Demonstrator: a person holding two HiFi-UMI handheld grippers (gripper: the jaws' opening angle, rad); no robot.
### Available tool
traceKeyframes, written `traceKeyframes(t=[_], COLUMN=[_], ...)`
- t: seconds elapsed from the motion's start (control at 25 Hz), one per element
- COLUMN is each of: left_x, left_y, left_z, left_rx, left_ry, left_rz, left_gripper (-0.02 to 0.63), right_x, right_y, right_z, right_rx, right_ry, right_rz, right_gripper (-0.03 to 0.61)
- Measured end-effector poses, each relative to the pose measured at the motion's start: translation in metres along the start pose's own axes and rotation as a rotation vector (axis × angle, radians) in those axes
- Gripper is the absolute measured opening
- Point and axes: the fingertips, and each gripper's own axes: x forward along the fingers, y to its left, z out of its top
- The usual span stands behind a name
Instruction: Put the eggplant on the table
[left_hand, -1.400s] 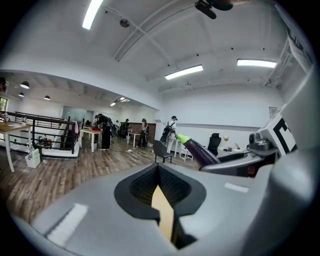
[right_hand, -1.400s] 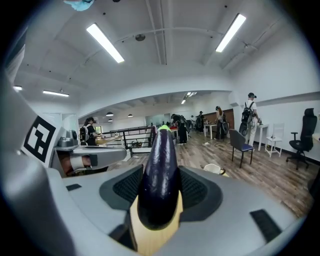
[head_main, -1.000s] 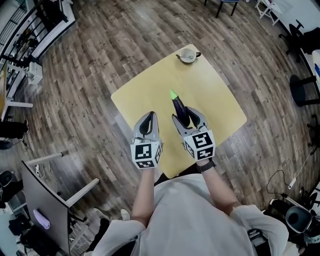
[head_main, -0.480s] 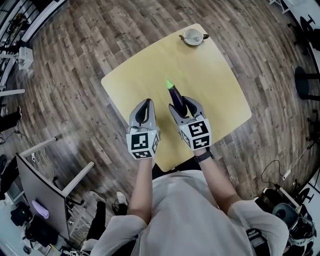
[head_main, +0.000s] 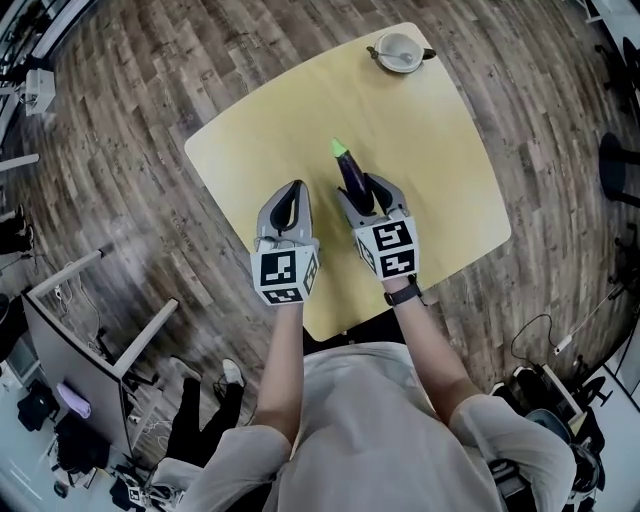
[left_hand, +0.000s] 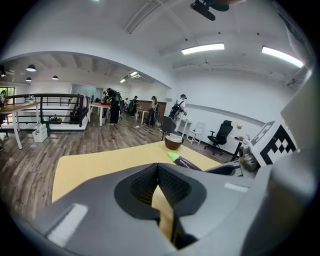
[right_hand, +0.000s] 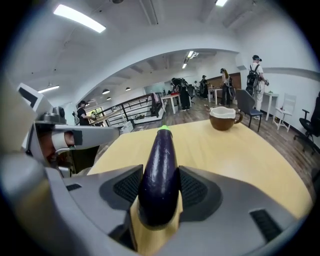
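Eggplant (right_hand: 159, 167) — one — in right tongs (head_main: 366, 190); one cup (head_main: 400, 50) on table (head_main: 300, 110).

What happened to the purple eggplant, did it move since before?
Yes. The eggplant, clamped in the right claw, came down toward the yellow table: earlier it stood against the far room, now the table and cup lie right behind it.

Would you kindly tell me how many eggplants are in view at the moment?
1. The eggplant is gripped in the right tongs over the yellow table, its green tip pointing toward the cup. No other shows; none seems hidden.
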Motion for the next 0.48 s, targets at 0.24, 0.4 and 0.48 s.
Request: traceKeyframes(t=[0.24, 0.4, 0.48], left_x=[0.02, 0.027, 0.028], left_y=[0.005, 0.006, 0.006], left_z=[-0.016, -0.023, -0.027], left_rx=[-0.021, -0.038, -0.043], left_ry=[0.023, 0.029, 0.036], left_rz=[0.007, 0.009, 0.009], left_gripper=[0.005, 0.005, 0.005], right_x=[0.022, 0.033, 0.036], right_y=[-0.015, -0.02, -0.022], right_z=[-0.017, -0.028, -0.031], right_rx=[-0.003, -0.01, -0.011], right_ry=[0.066, 0.115, 0.128], right_rz=[-0.005, -0.011, -0.015], right_gripper=[0.219, 0.219, 0.219])
